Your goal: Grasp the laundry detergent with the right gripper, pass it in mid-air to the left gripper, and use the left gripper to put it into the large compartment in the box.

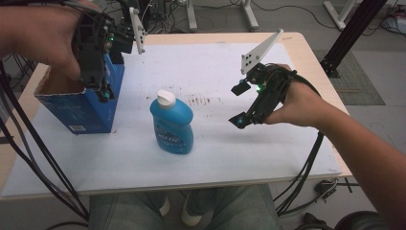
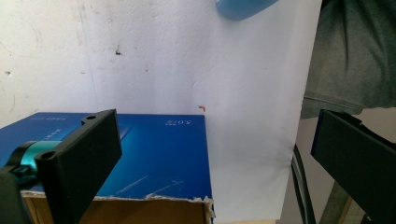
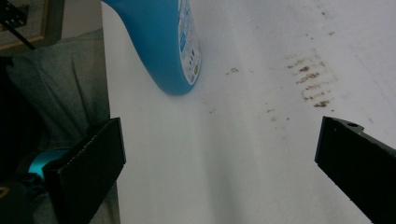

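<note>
From the high view, the bottle (image 1: 171, 123) stands upright near the middle of the white sheet (image 1: 215, 158), cap up, with free space on every side, so either tool could come at it from the side. The box (image 1: 80, 103) sits at the sheet's left edge with its top torn open, likely the place the bottle is meant to go. The left gripper (image 1: 102, 93) hangs over the box's near right corner, jaws pointing down, perhaps to steady the wall. The right gripper (image 1: 238, 104) hovers to the right of the bottle, tilted toward it and well apart from it, which reads as the start of a reach.

In the left gripper view, the two jaws stand wide apart and hold nothing; the box (image 2: 154, 158) lies below them, its torn cardboard rim at the bottom (the left jaw overlaps the box's face, though contact cannot be told).

In the right gripper view, the jaws are likewise spread and empty. The bottle (image 3: 161, 42) lies ahead and off to one side, not between them, so the hand must swing across before closing. Brown smears (image 3: 310, 81) mark the sheet.
</note>
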